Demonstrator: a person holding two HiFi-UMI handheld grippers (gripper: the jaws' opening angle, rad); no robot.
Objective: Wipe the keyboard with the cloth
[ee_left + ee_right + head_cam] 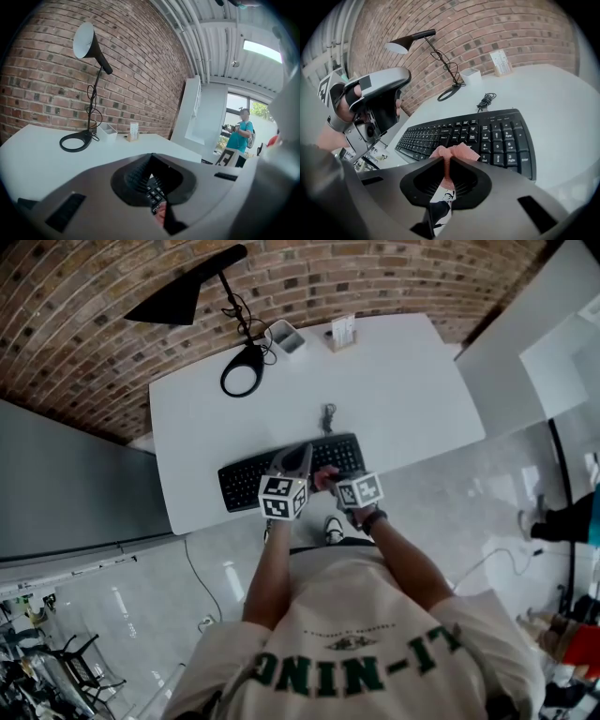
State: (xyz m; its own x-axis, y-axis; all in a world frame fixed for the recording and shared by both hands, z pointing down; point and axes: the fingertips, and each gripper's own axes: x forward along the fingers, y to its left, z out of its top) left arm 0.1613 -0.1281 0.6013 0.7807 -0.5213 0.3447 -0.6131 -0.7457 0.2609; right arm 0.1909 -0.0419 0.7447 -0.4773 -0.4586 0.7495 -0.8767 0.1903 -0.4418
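- The right gripper (446,161) has its fingers squeezed tight on the pink cloth (454,152).
- The cloth is bunched up at the near edge of the black keyboard (487,131), just over the keys.
- The left gripper (153,154) is close by on the left, above the keyboard. Its fingers are pressed together with nothing in them.
- The keyboard lies near the front edge of the white tabletop (403,381).
- Just behind the keyboard is a little coiled cable (328,416).
- Far back stand a black lamp (187,298), a small white box (287,337) and a card stand (342,332).
- Behind it all is a brick wall (94,334).
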